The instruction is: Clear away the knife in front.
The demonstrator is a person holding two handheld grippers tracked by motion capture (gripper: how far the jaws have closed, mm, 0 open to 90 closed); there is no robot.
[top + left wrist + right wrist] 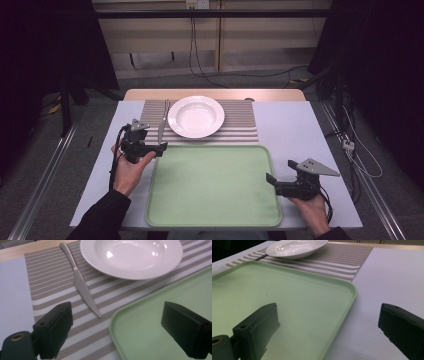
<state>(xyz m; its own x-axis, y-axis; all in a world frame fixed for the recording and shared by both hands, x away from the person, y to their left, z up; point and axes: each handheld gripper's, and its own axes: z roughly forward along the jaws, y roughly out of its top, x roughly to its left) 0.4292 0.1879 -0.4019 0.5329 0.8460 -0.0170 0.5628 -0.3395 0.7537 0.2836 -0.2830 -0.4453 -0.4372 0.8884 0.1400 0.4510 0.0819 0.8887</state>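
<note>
Steel caught the light on the knife [82, 285], which lay flat on the striped placemat [50, 277] toward the counter's far edge, just beside the white plate [130, 257], its tip pointing at the green tray [212, 185]. The left tongs [156, 148] hovered wide apart and empty near the tray's far left corner, close to the knife tip. The right tongs [272, 181] were spread wide too, holding nothing, straddling the tray's right rim toward the counter's near right corner.
</note>
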